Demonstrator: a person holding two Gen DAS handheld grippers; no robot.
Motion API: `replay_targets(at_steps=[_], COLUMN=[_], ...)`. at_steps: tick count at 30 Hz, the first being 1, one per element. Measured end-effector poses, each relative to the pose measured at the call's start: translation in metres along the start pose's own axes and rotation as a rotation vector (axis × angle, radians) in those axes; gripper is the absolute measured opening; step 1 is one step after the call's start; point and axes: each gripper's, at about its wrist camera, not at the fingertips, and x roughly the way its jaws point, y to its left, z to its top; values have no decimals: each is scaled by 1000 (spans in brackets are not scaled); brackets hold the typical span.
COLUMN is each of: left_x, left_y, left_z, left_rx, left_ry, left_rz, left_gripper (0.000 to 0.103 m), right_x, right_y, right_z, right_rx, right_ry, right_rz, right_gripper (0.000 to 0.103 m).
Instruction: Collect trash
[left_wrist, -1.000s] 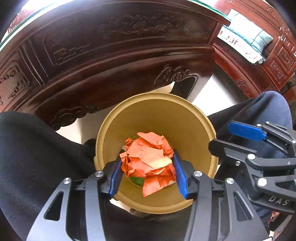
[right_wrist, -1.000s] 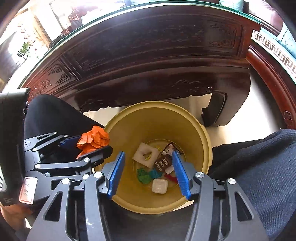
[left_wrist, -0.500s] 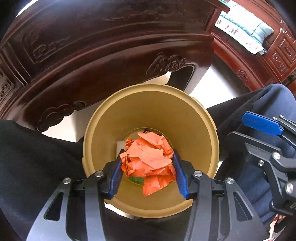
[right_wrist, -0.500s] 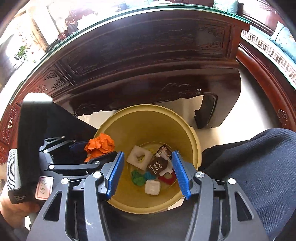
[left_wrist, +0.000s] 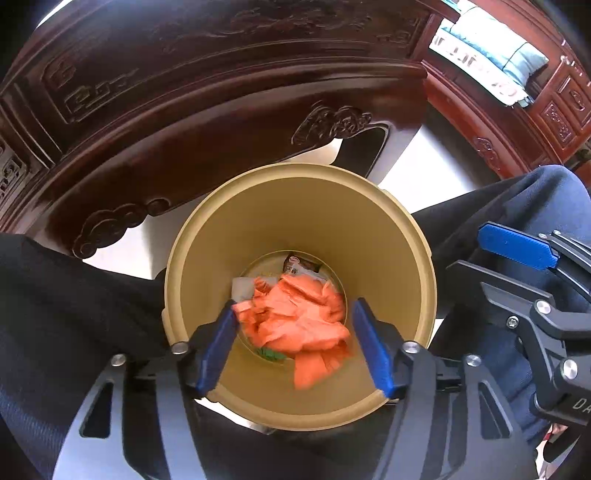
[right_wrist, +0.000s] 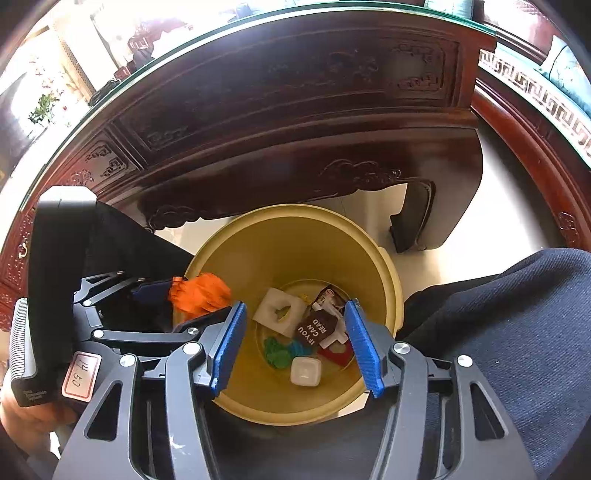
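A tan round bin (left_wrist: 295, 173) stands on the floor below both grippers. My left gripper (left_wrist: 295, 347) hangs over its mouth and its jaws are opening. The crumpled orange paper (left_wrist: 295, 314) sits blurred between the blue pads (left_wrist: 218, 350), which no longer press on it. From the right wrist view the orange paper (right_wrist: 201, 295) shows at the bin's left rim (right_wrist: 295, 210). My right gripper (right_wrist: 295, 347) stands open over the bin with nothing between its fingers. On the bin's bottom lie a white foam piece (right_wrist: 280, 312), a brown wrapper (right_wrist: 317, 326), green scraps (right_wrist: 277, 354) and a small white cup (right_wrist: 306, 371).
A dark carved wooden table (right_wrist: 295, 110) rises just behind the bin, one leg (right_wrist: 417, 218) at the right. A person's trousered legs (left_wrist: 55, 295) (right_wrist: 517, 314) flank the bin. A red wooden bench with a pale blue cushion (left_wrist: 491, 44) stands far right.
The left jaws have spread apart and the orange paper has slipped lower and blurred between them. The left gripper shifted further over the bin. The right gripper has stayed put.
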Motion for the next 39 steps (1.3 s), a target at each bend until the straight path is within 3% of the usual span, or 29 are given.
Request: replay_targets(at_steps=[3,27,35,39], left_x=[-3,-16,-64,-98], left_y=[3,8,25,32], left_z=[-1,2,14,30], left_rx=[-15,-23,-85,-90], left_ry=[-10,-45,-208,-310], left_rz=[-9,16,83,120], left_gripper=[78,78,78,79], right_x=[0,-5,-39,-59], right_y=[0,9,34,53], right_z=[0,6,25,51], right_rx=[1,-7,-89,-143], right_ry=[1,-14,-168,-247], right_rz=[-1,-17,-74,-57], right_gripper=[54,59,61,59])
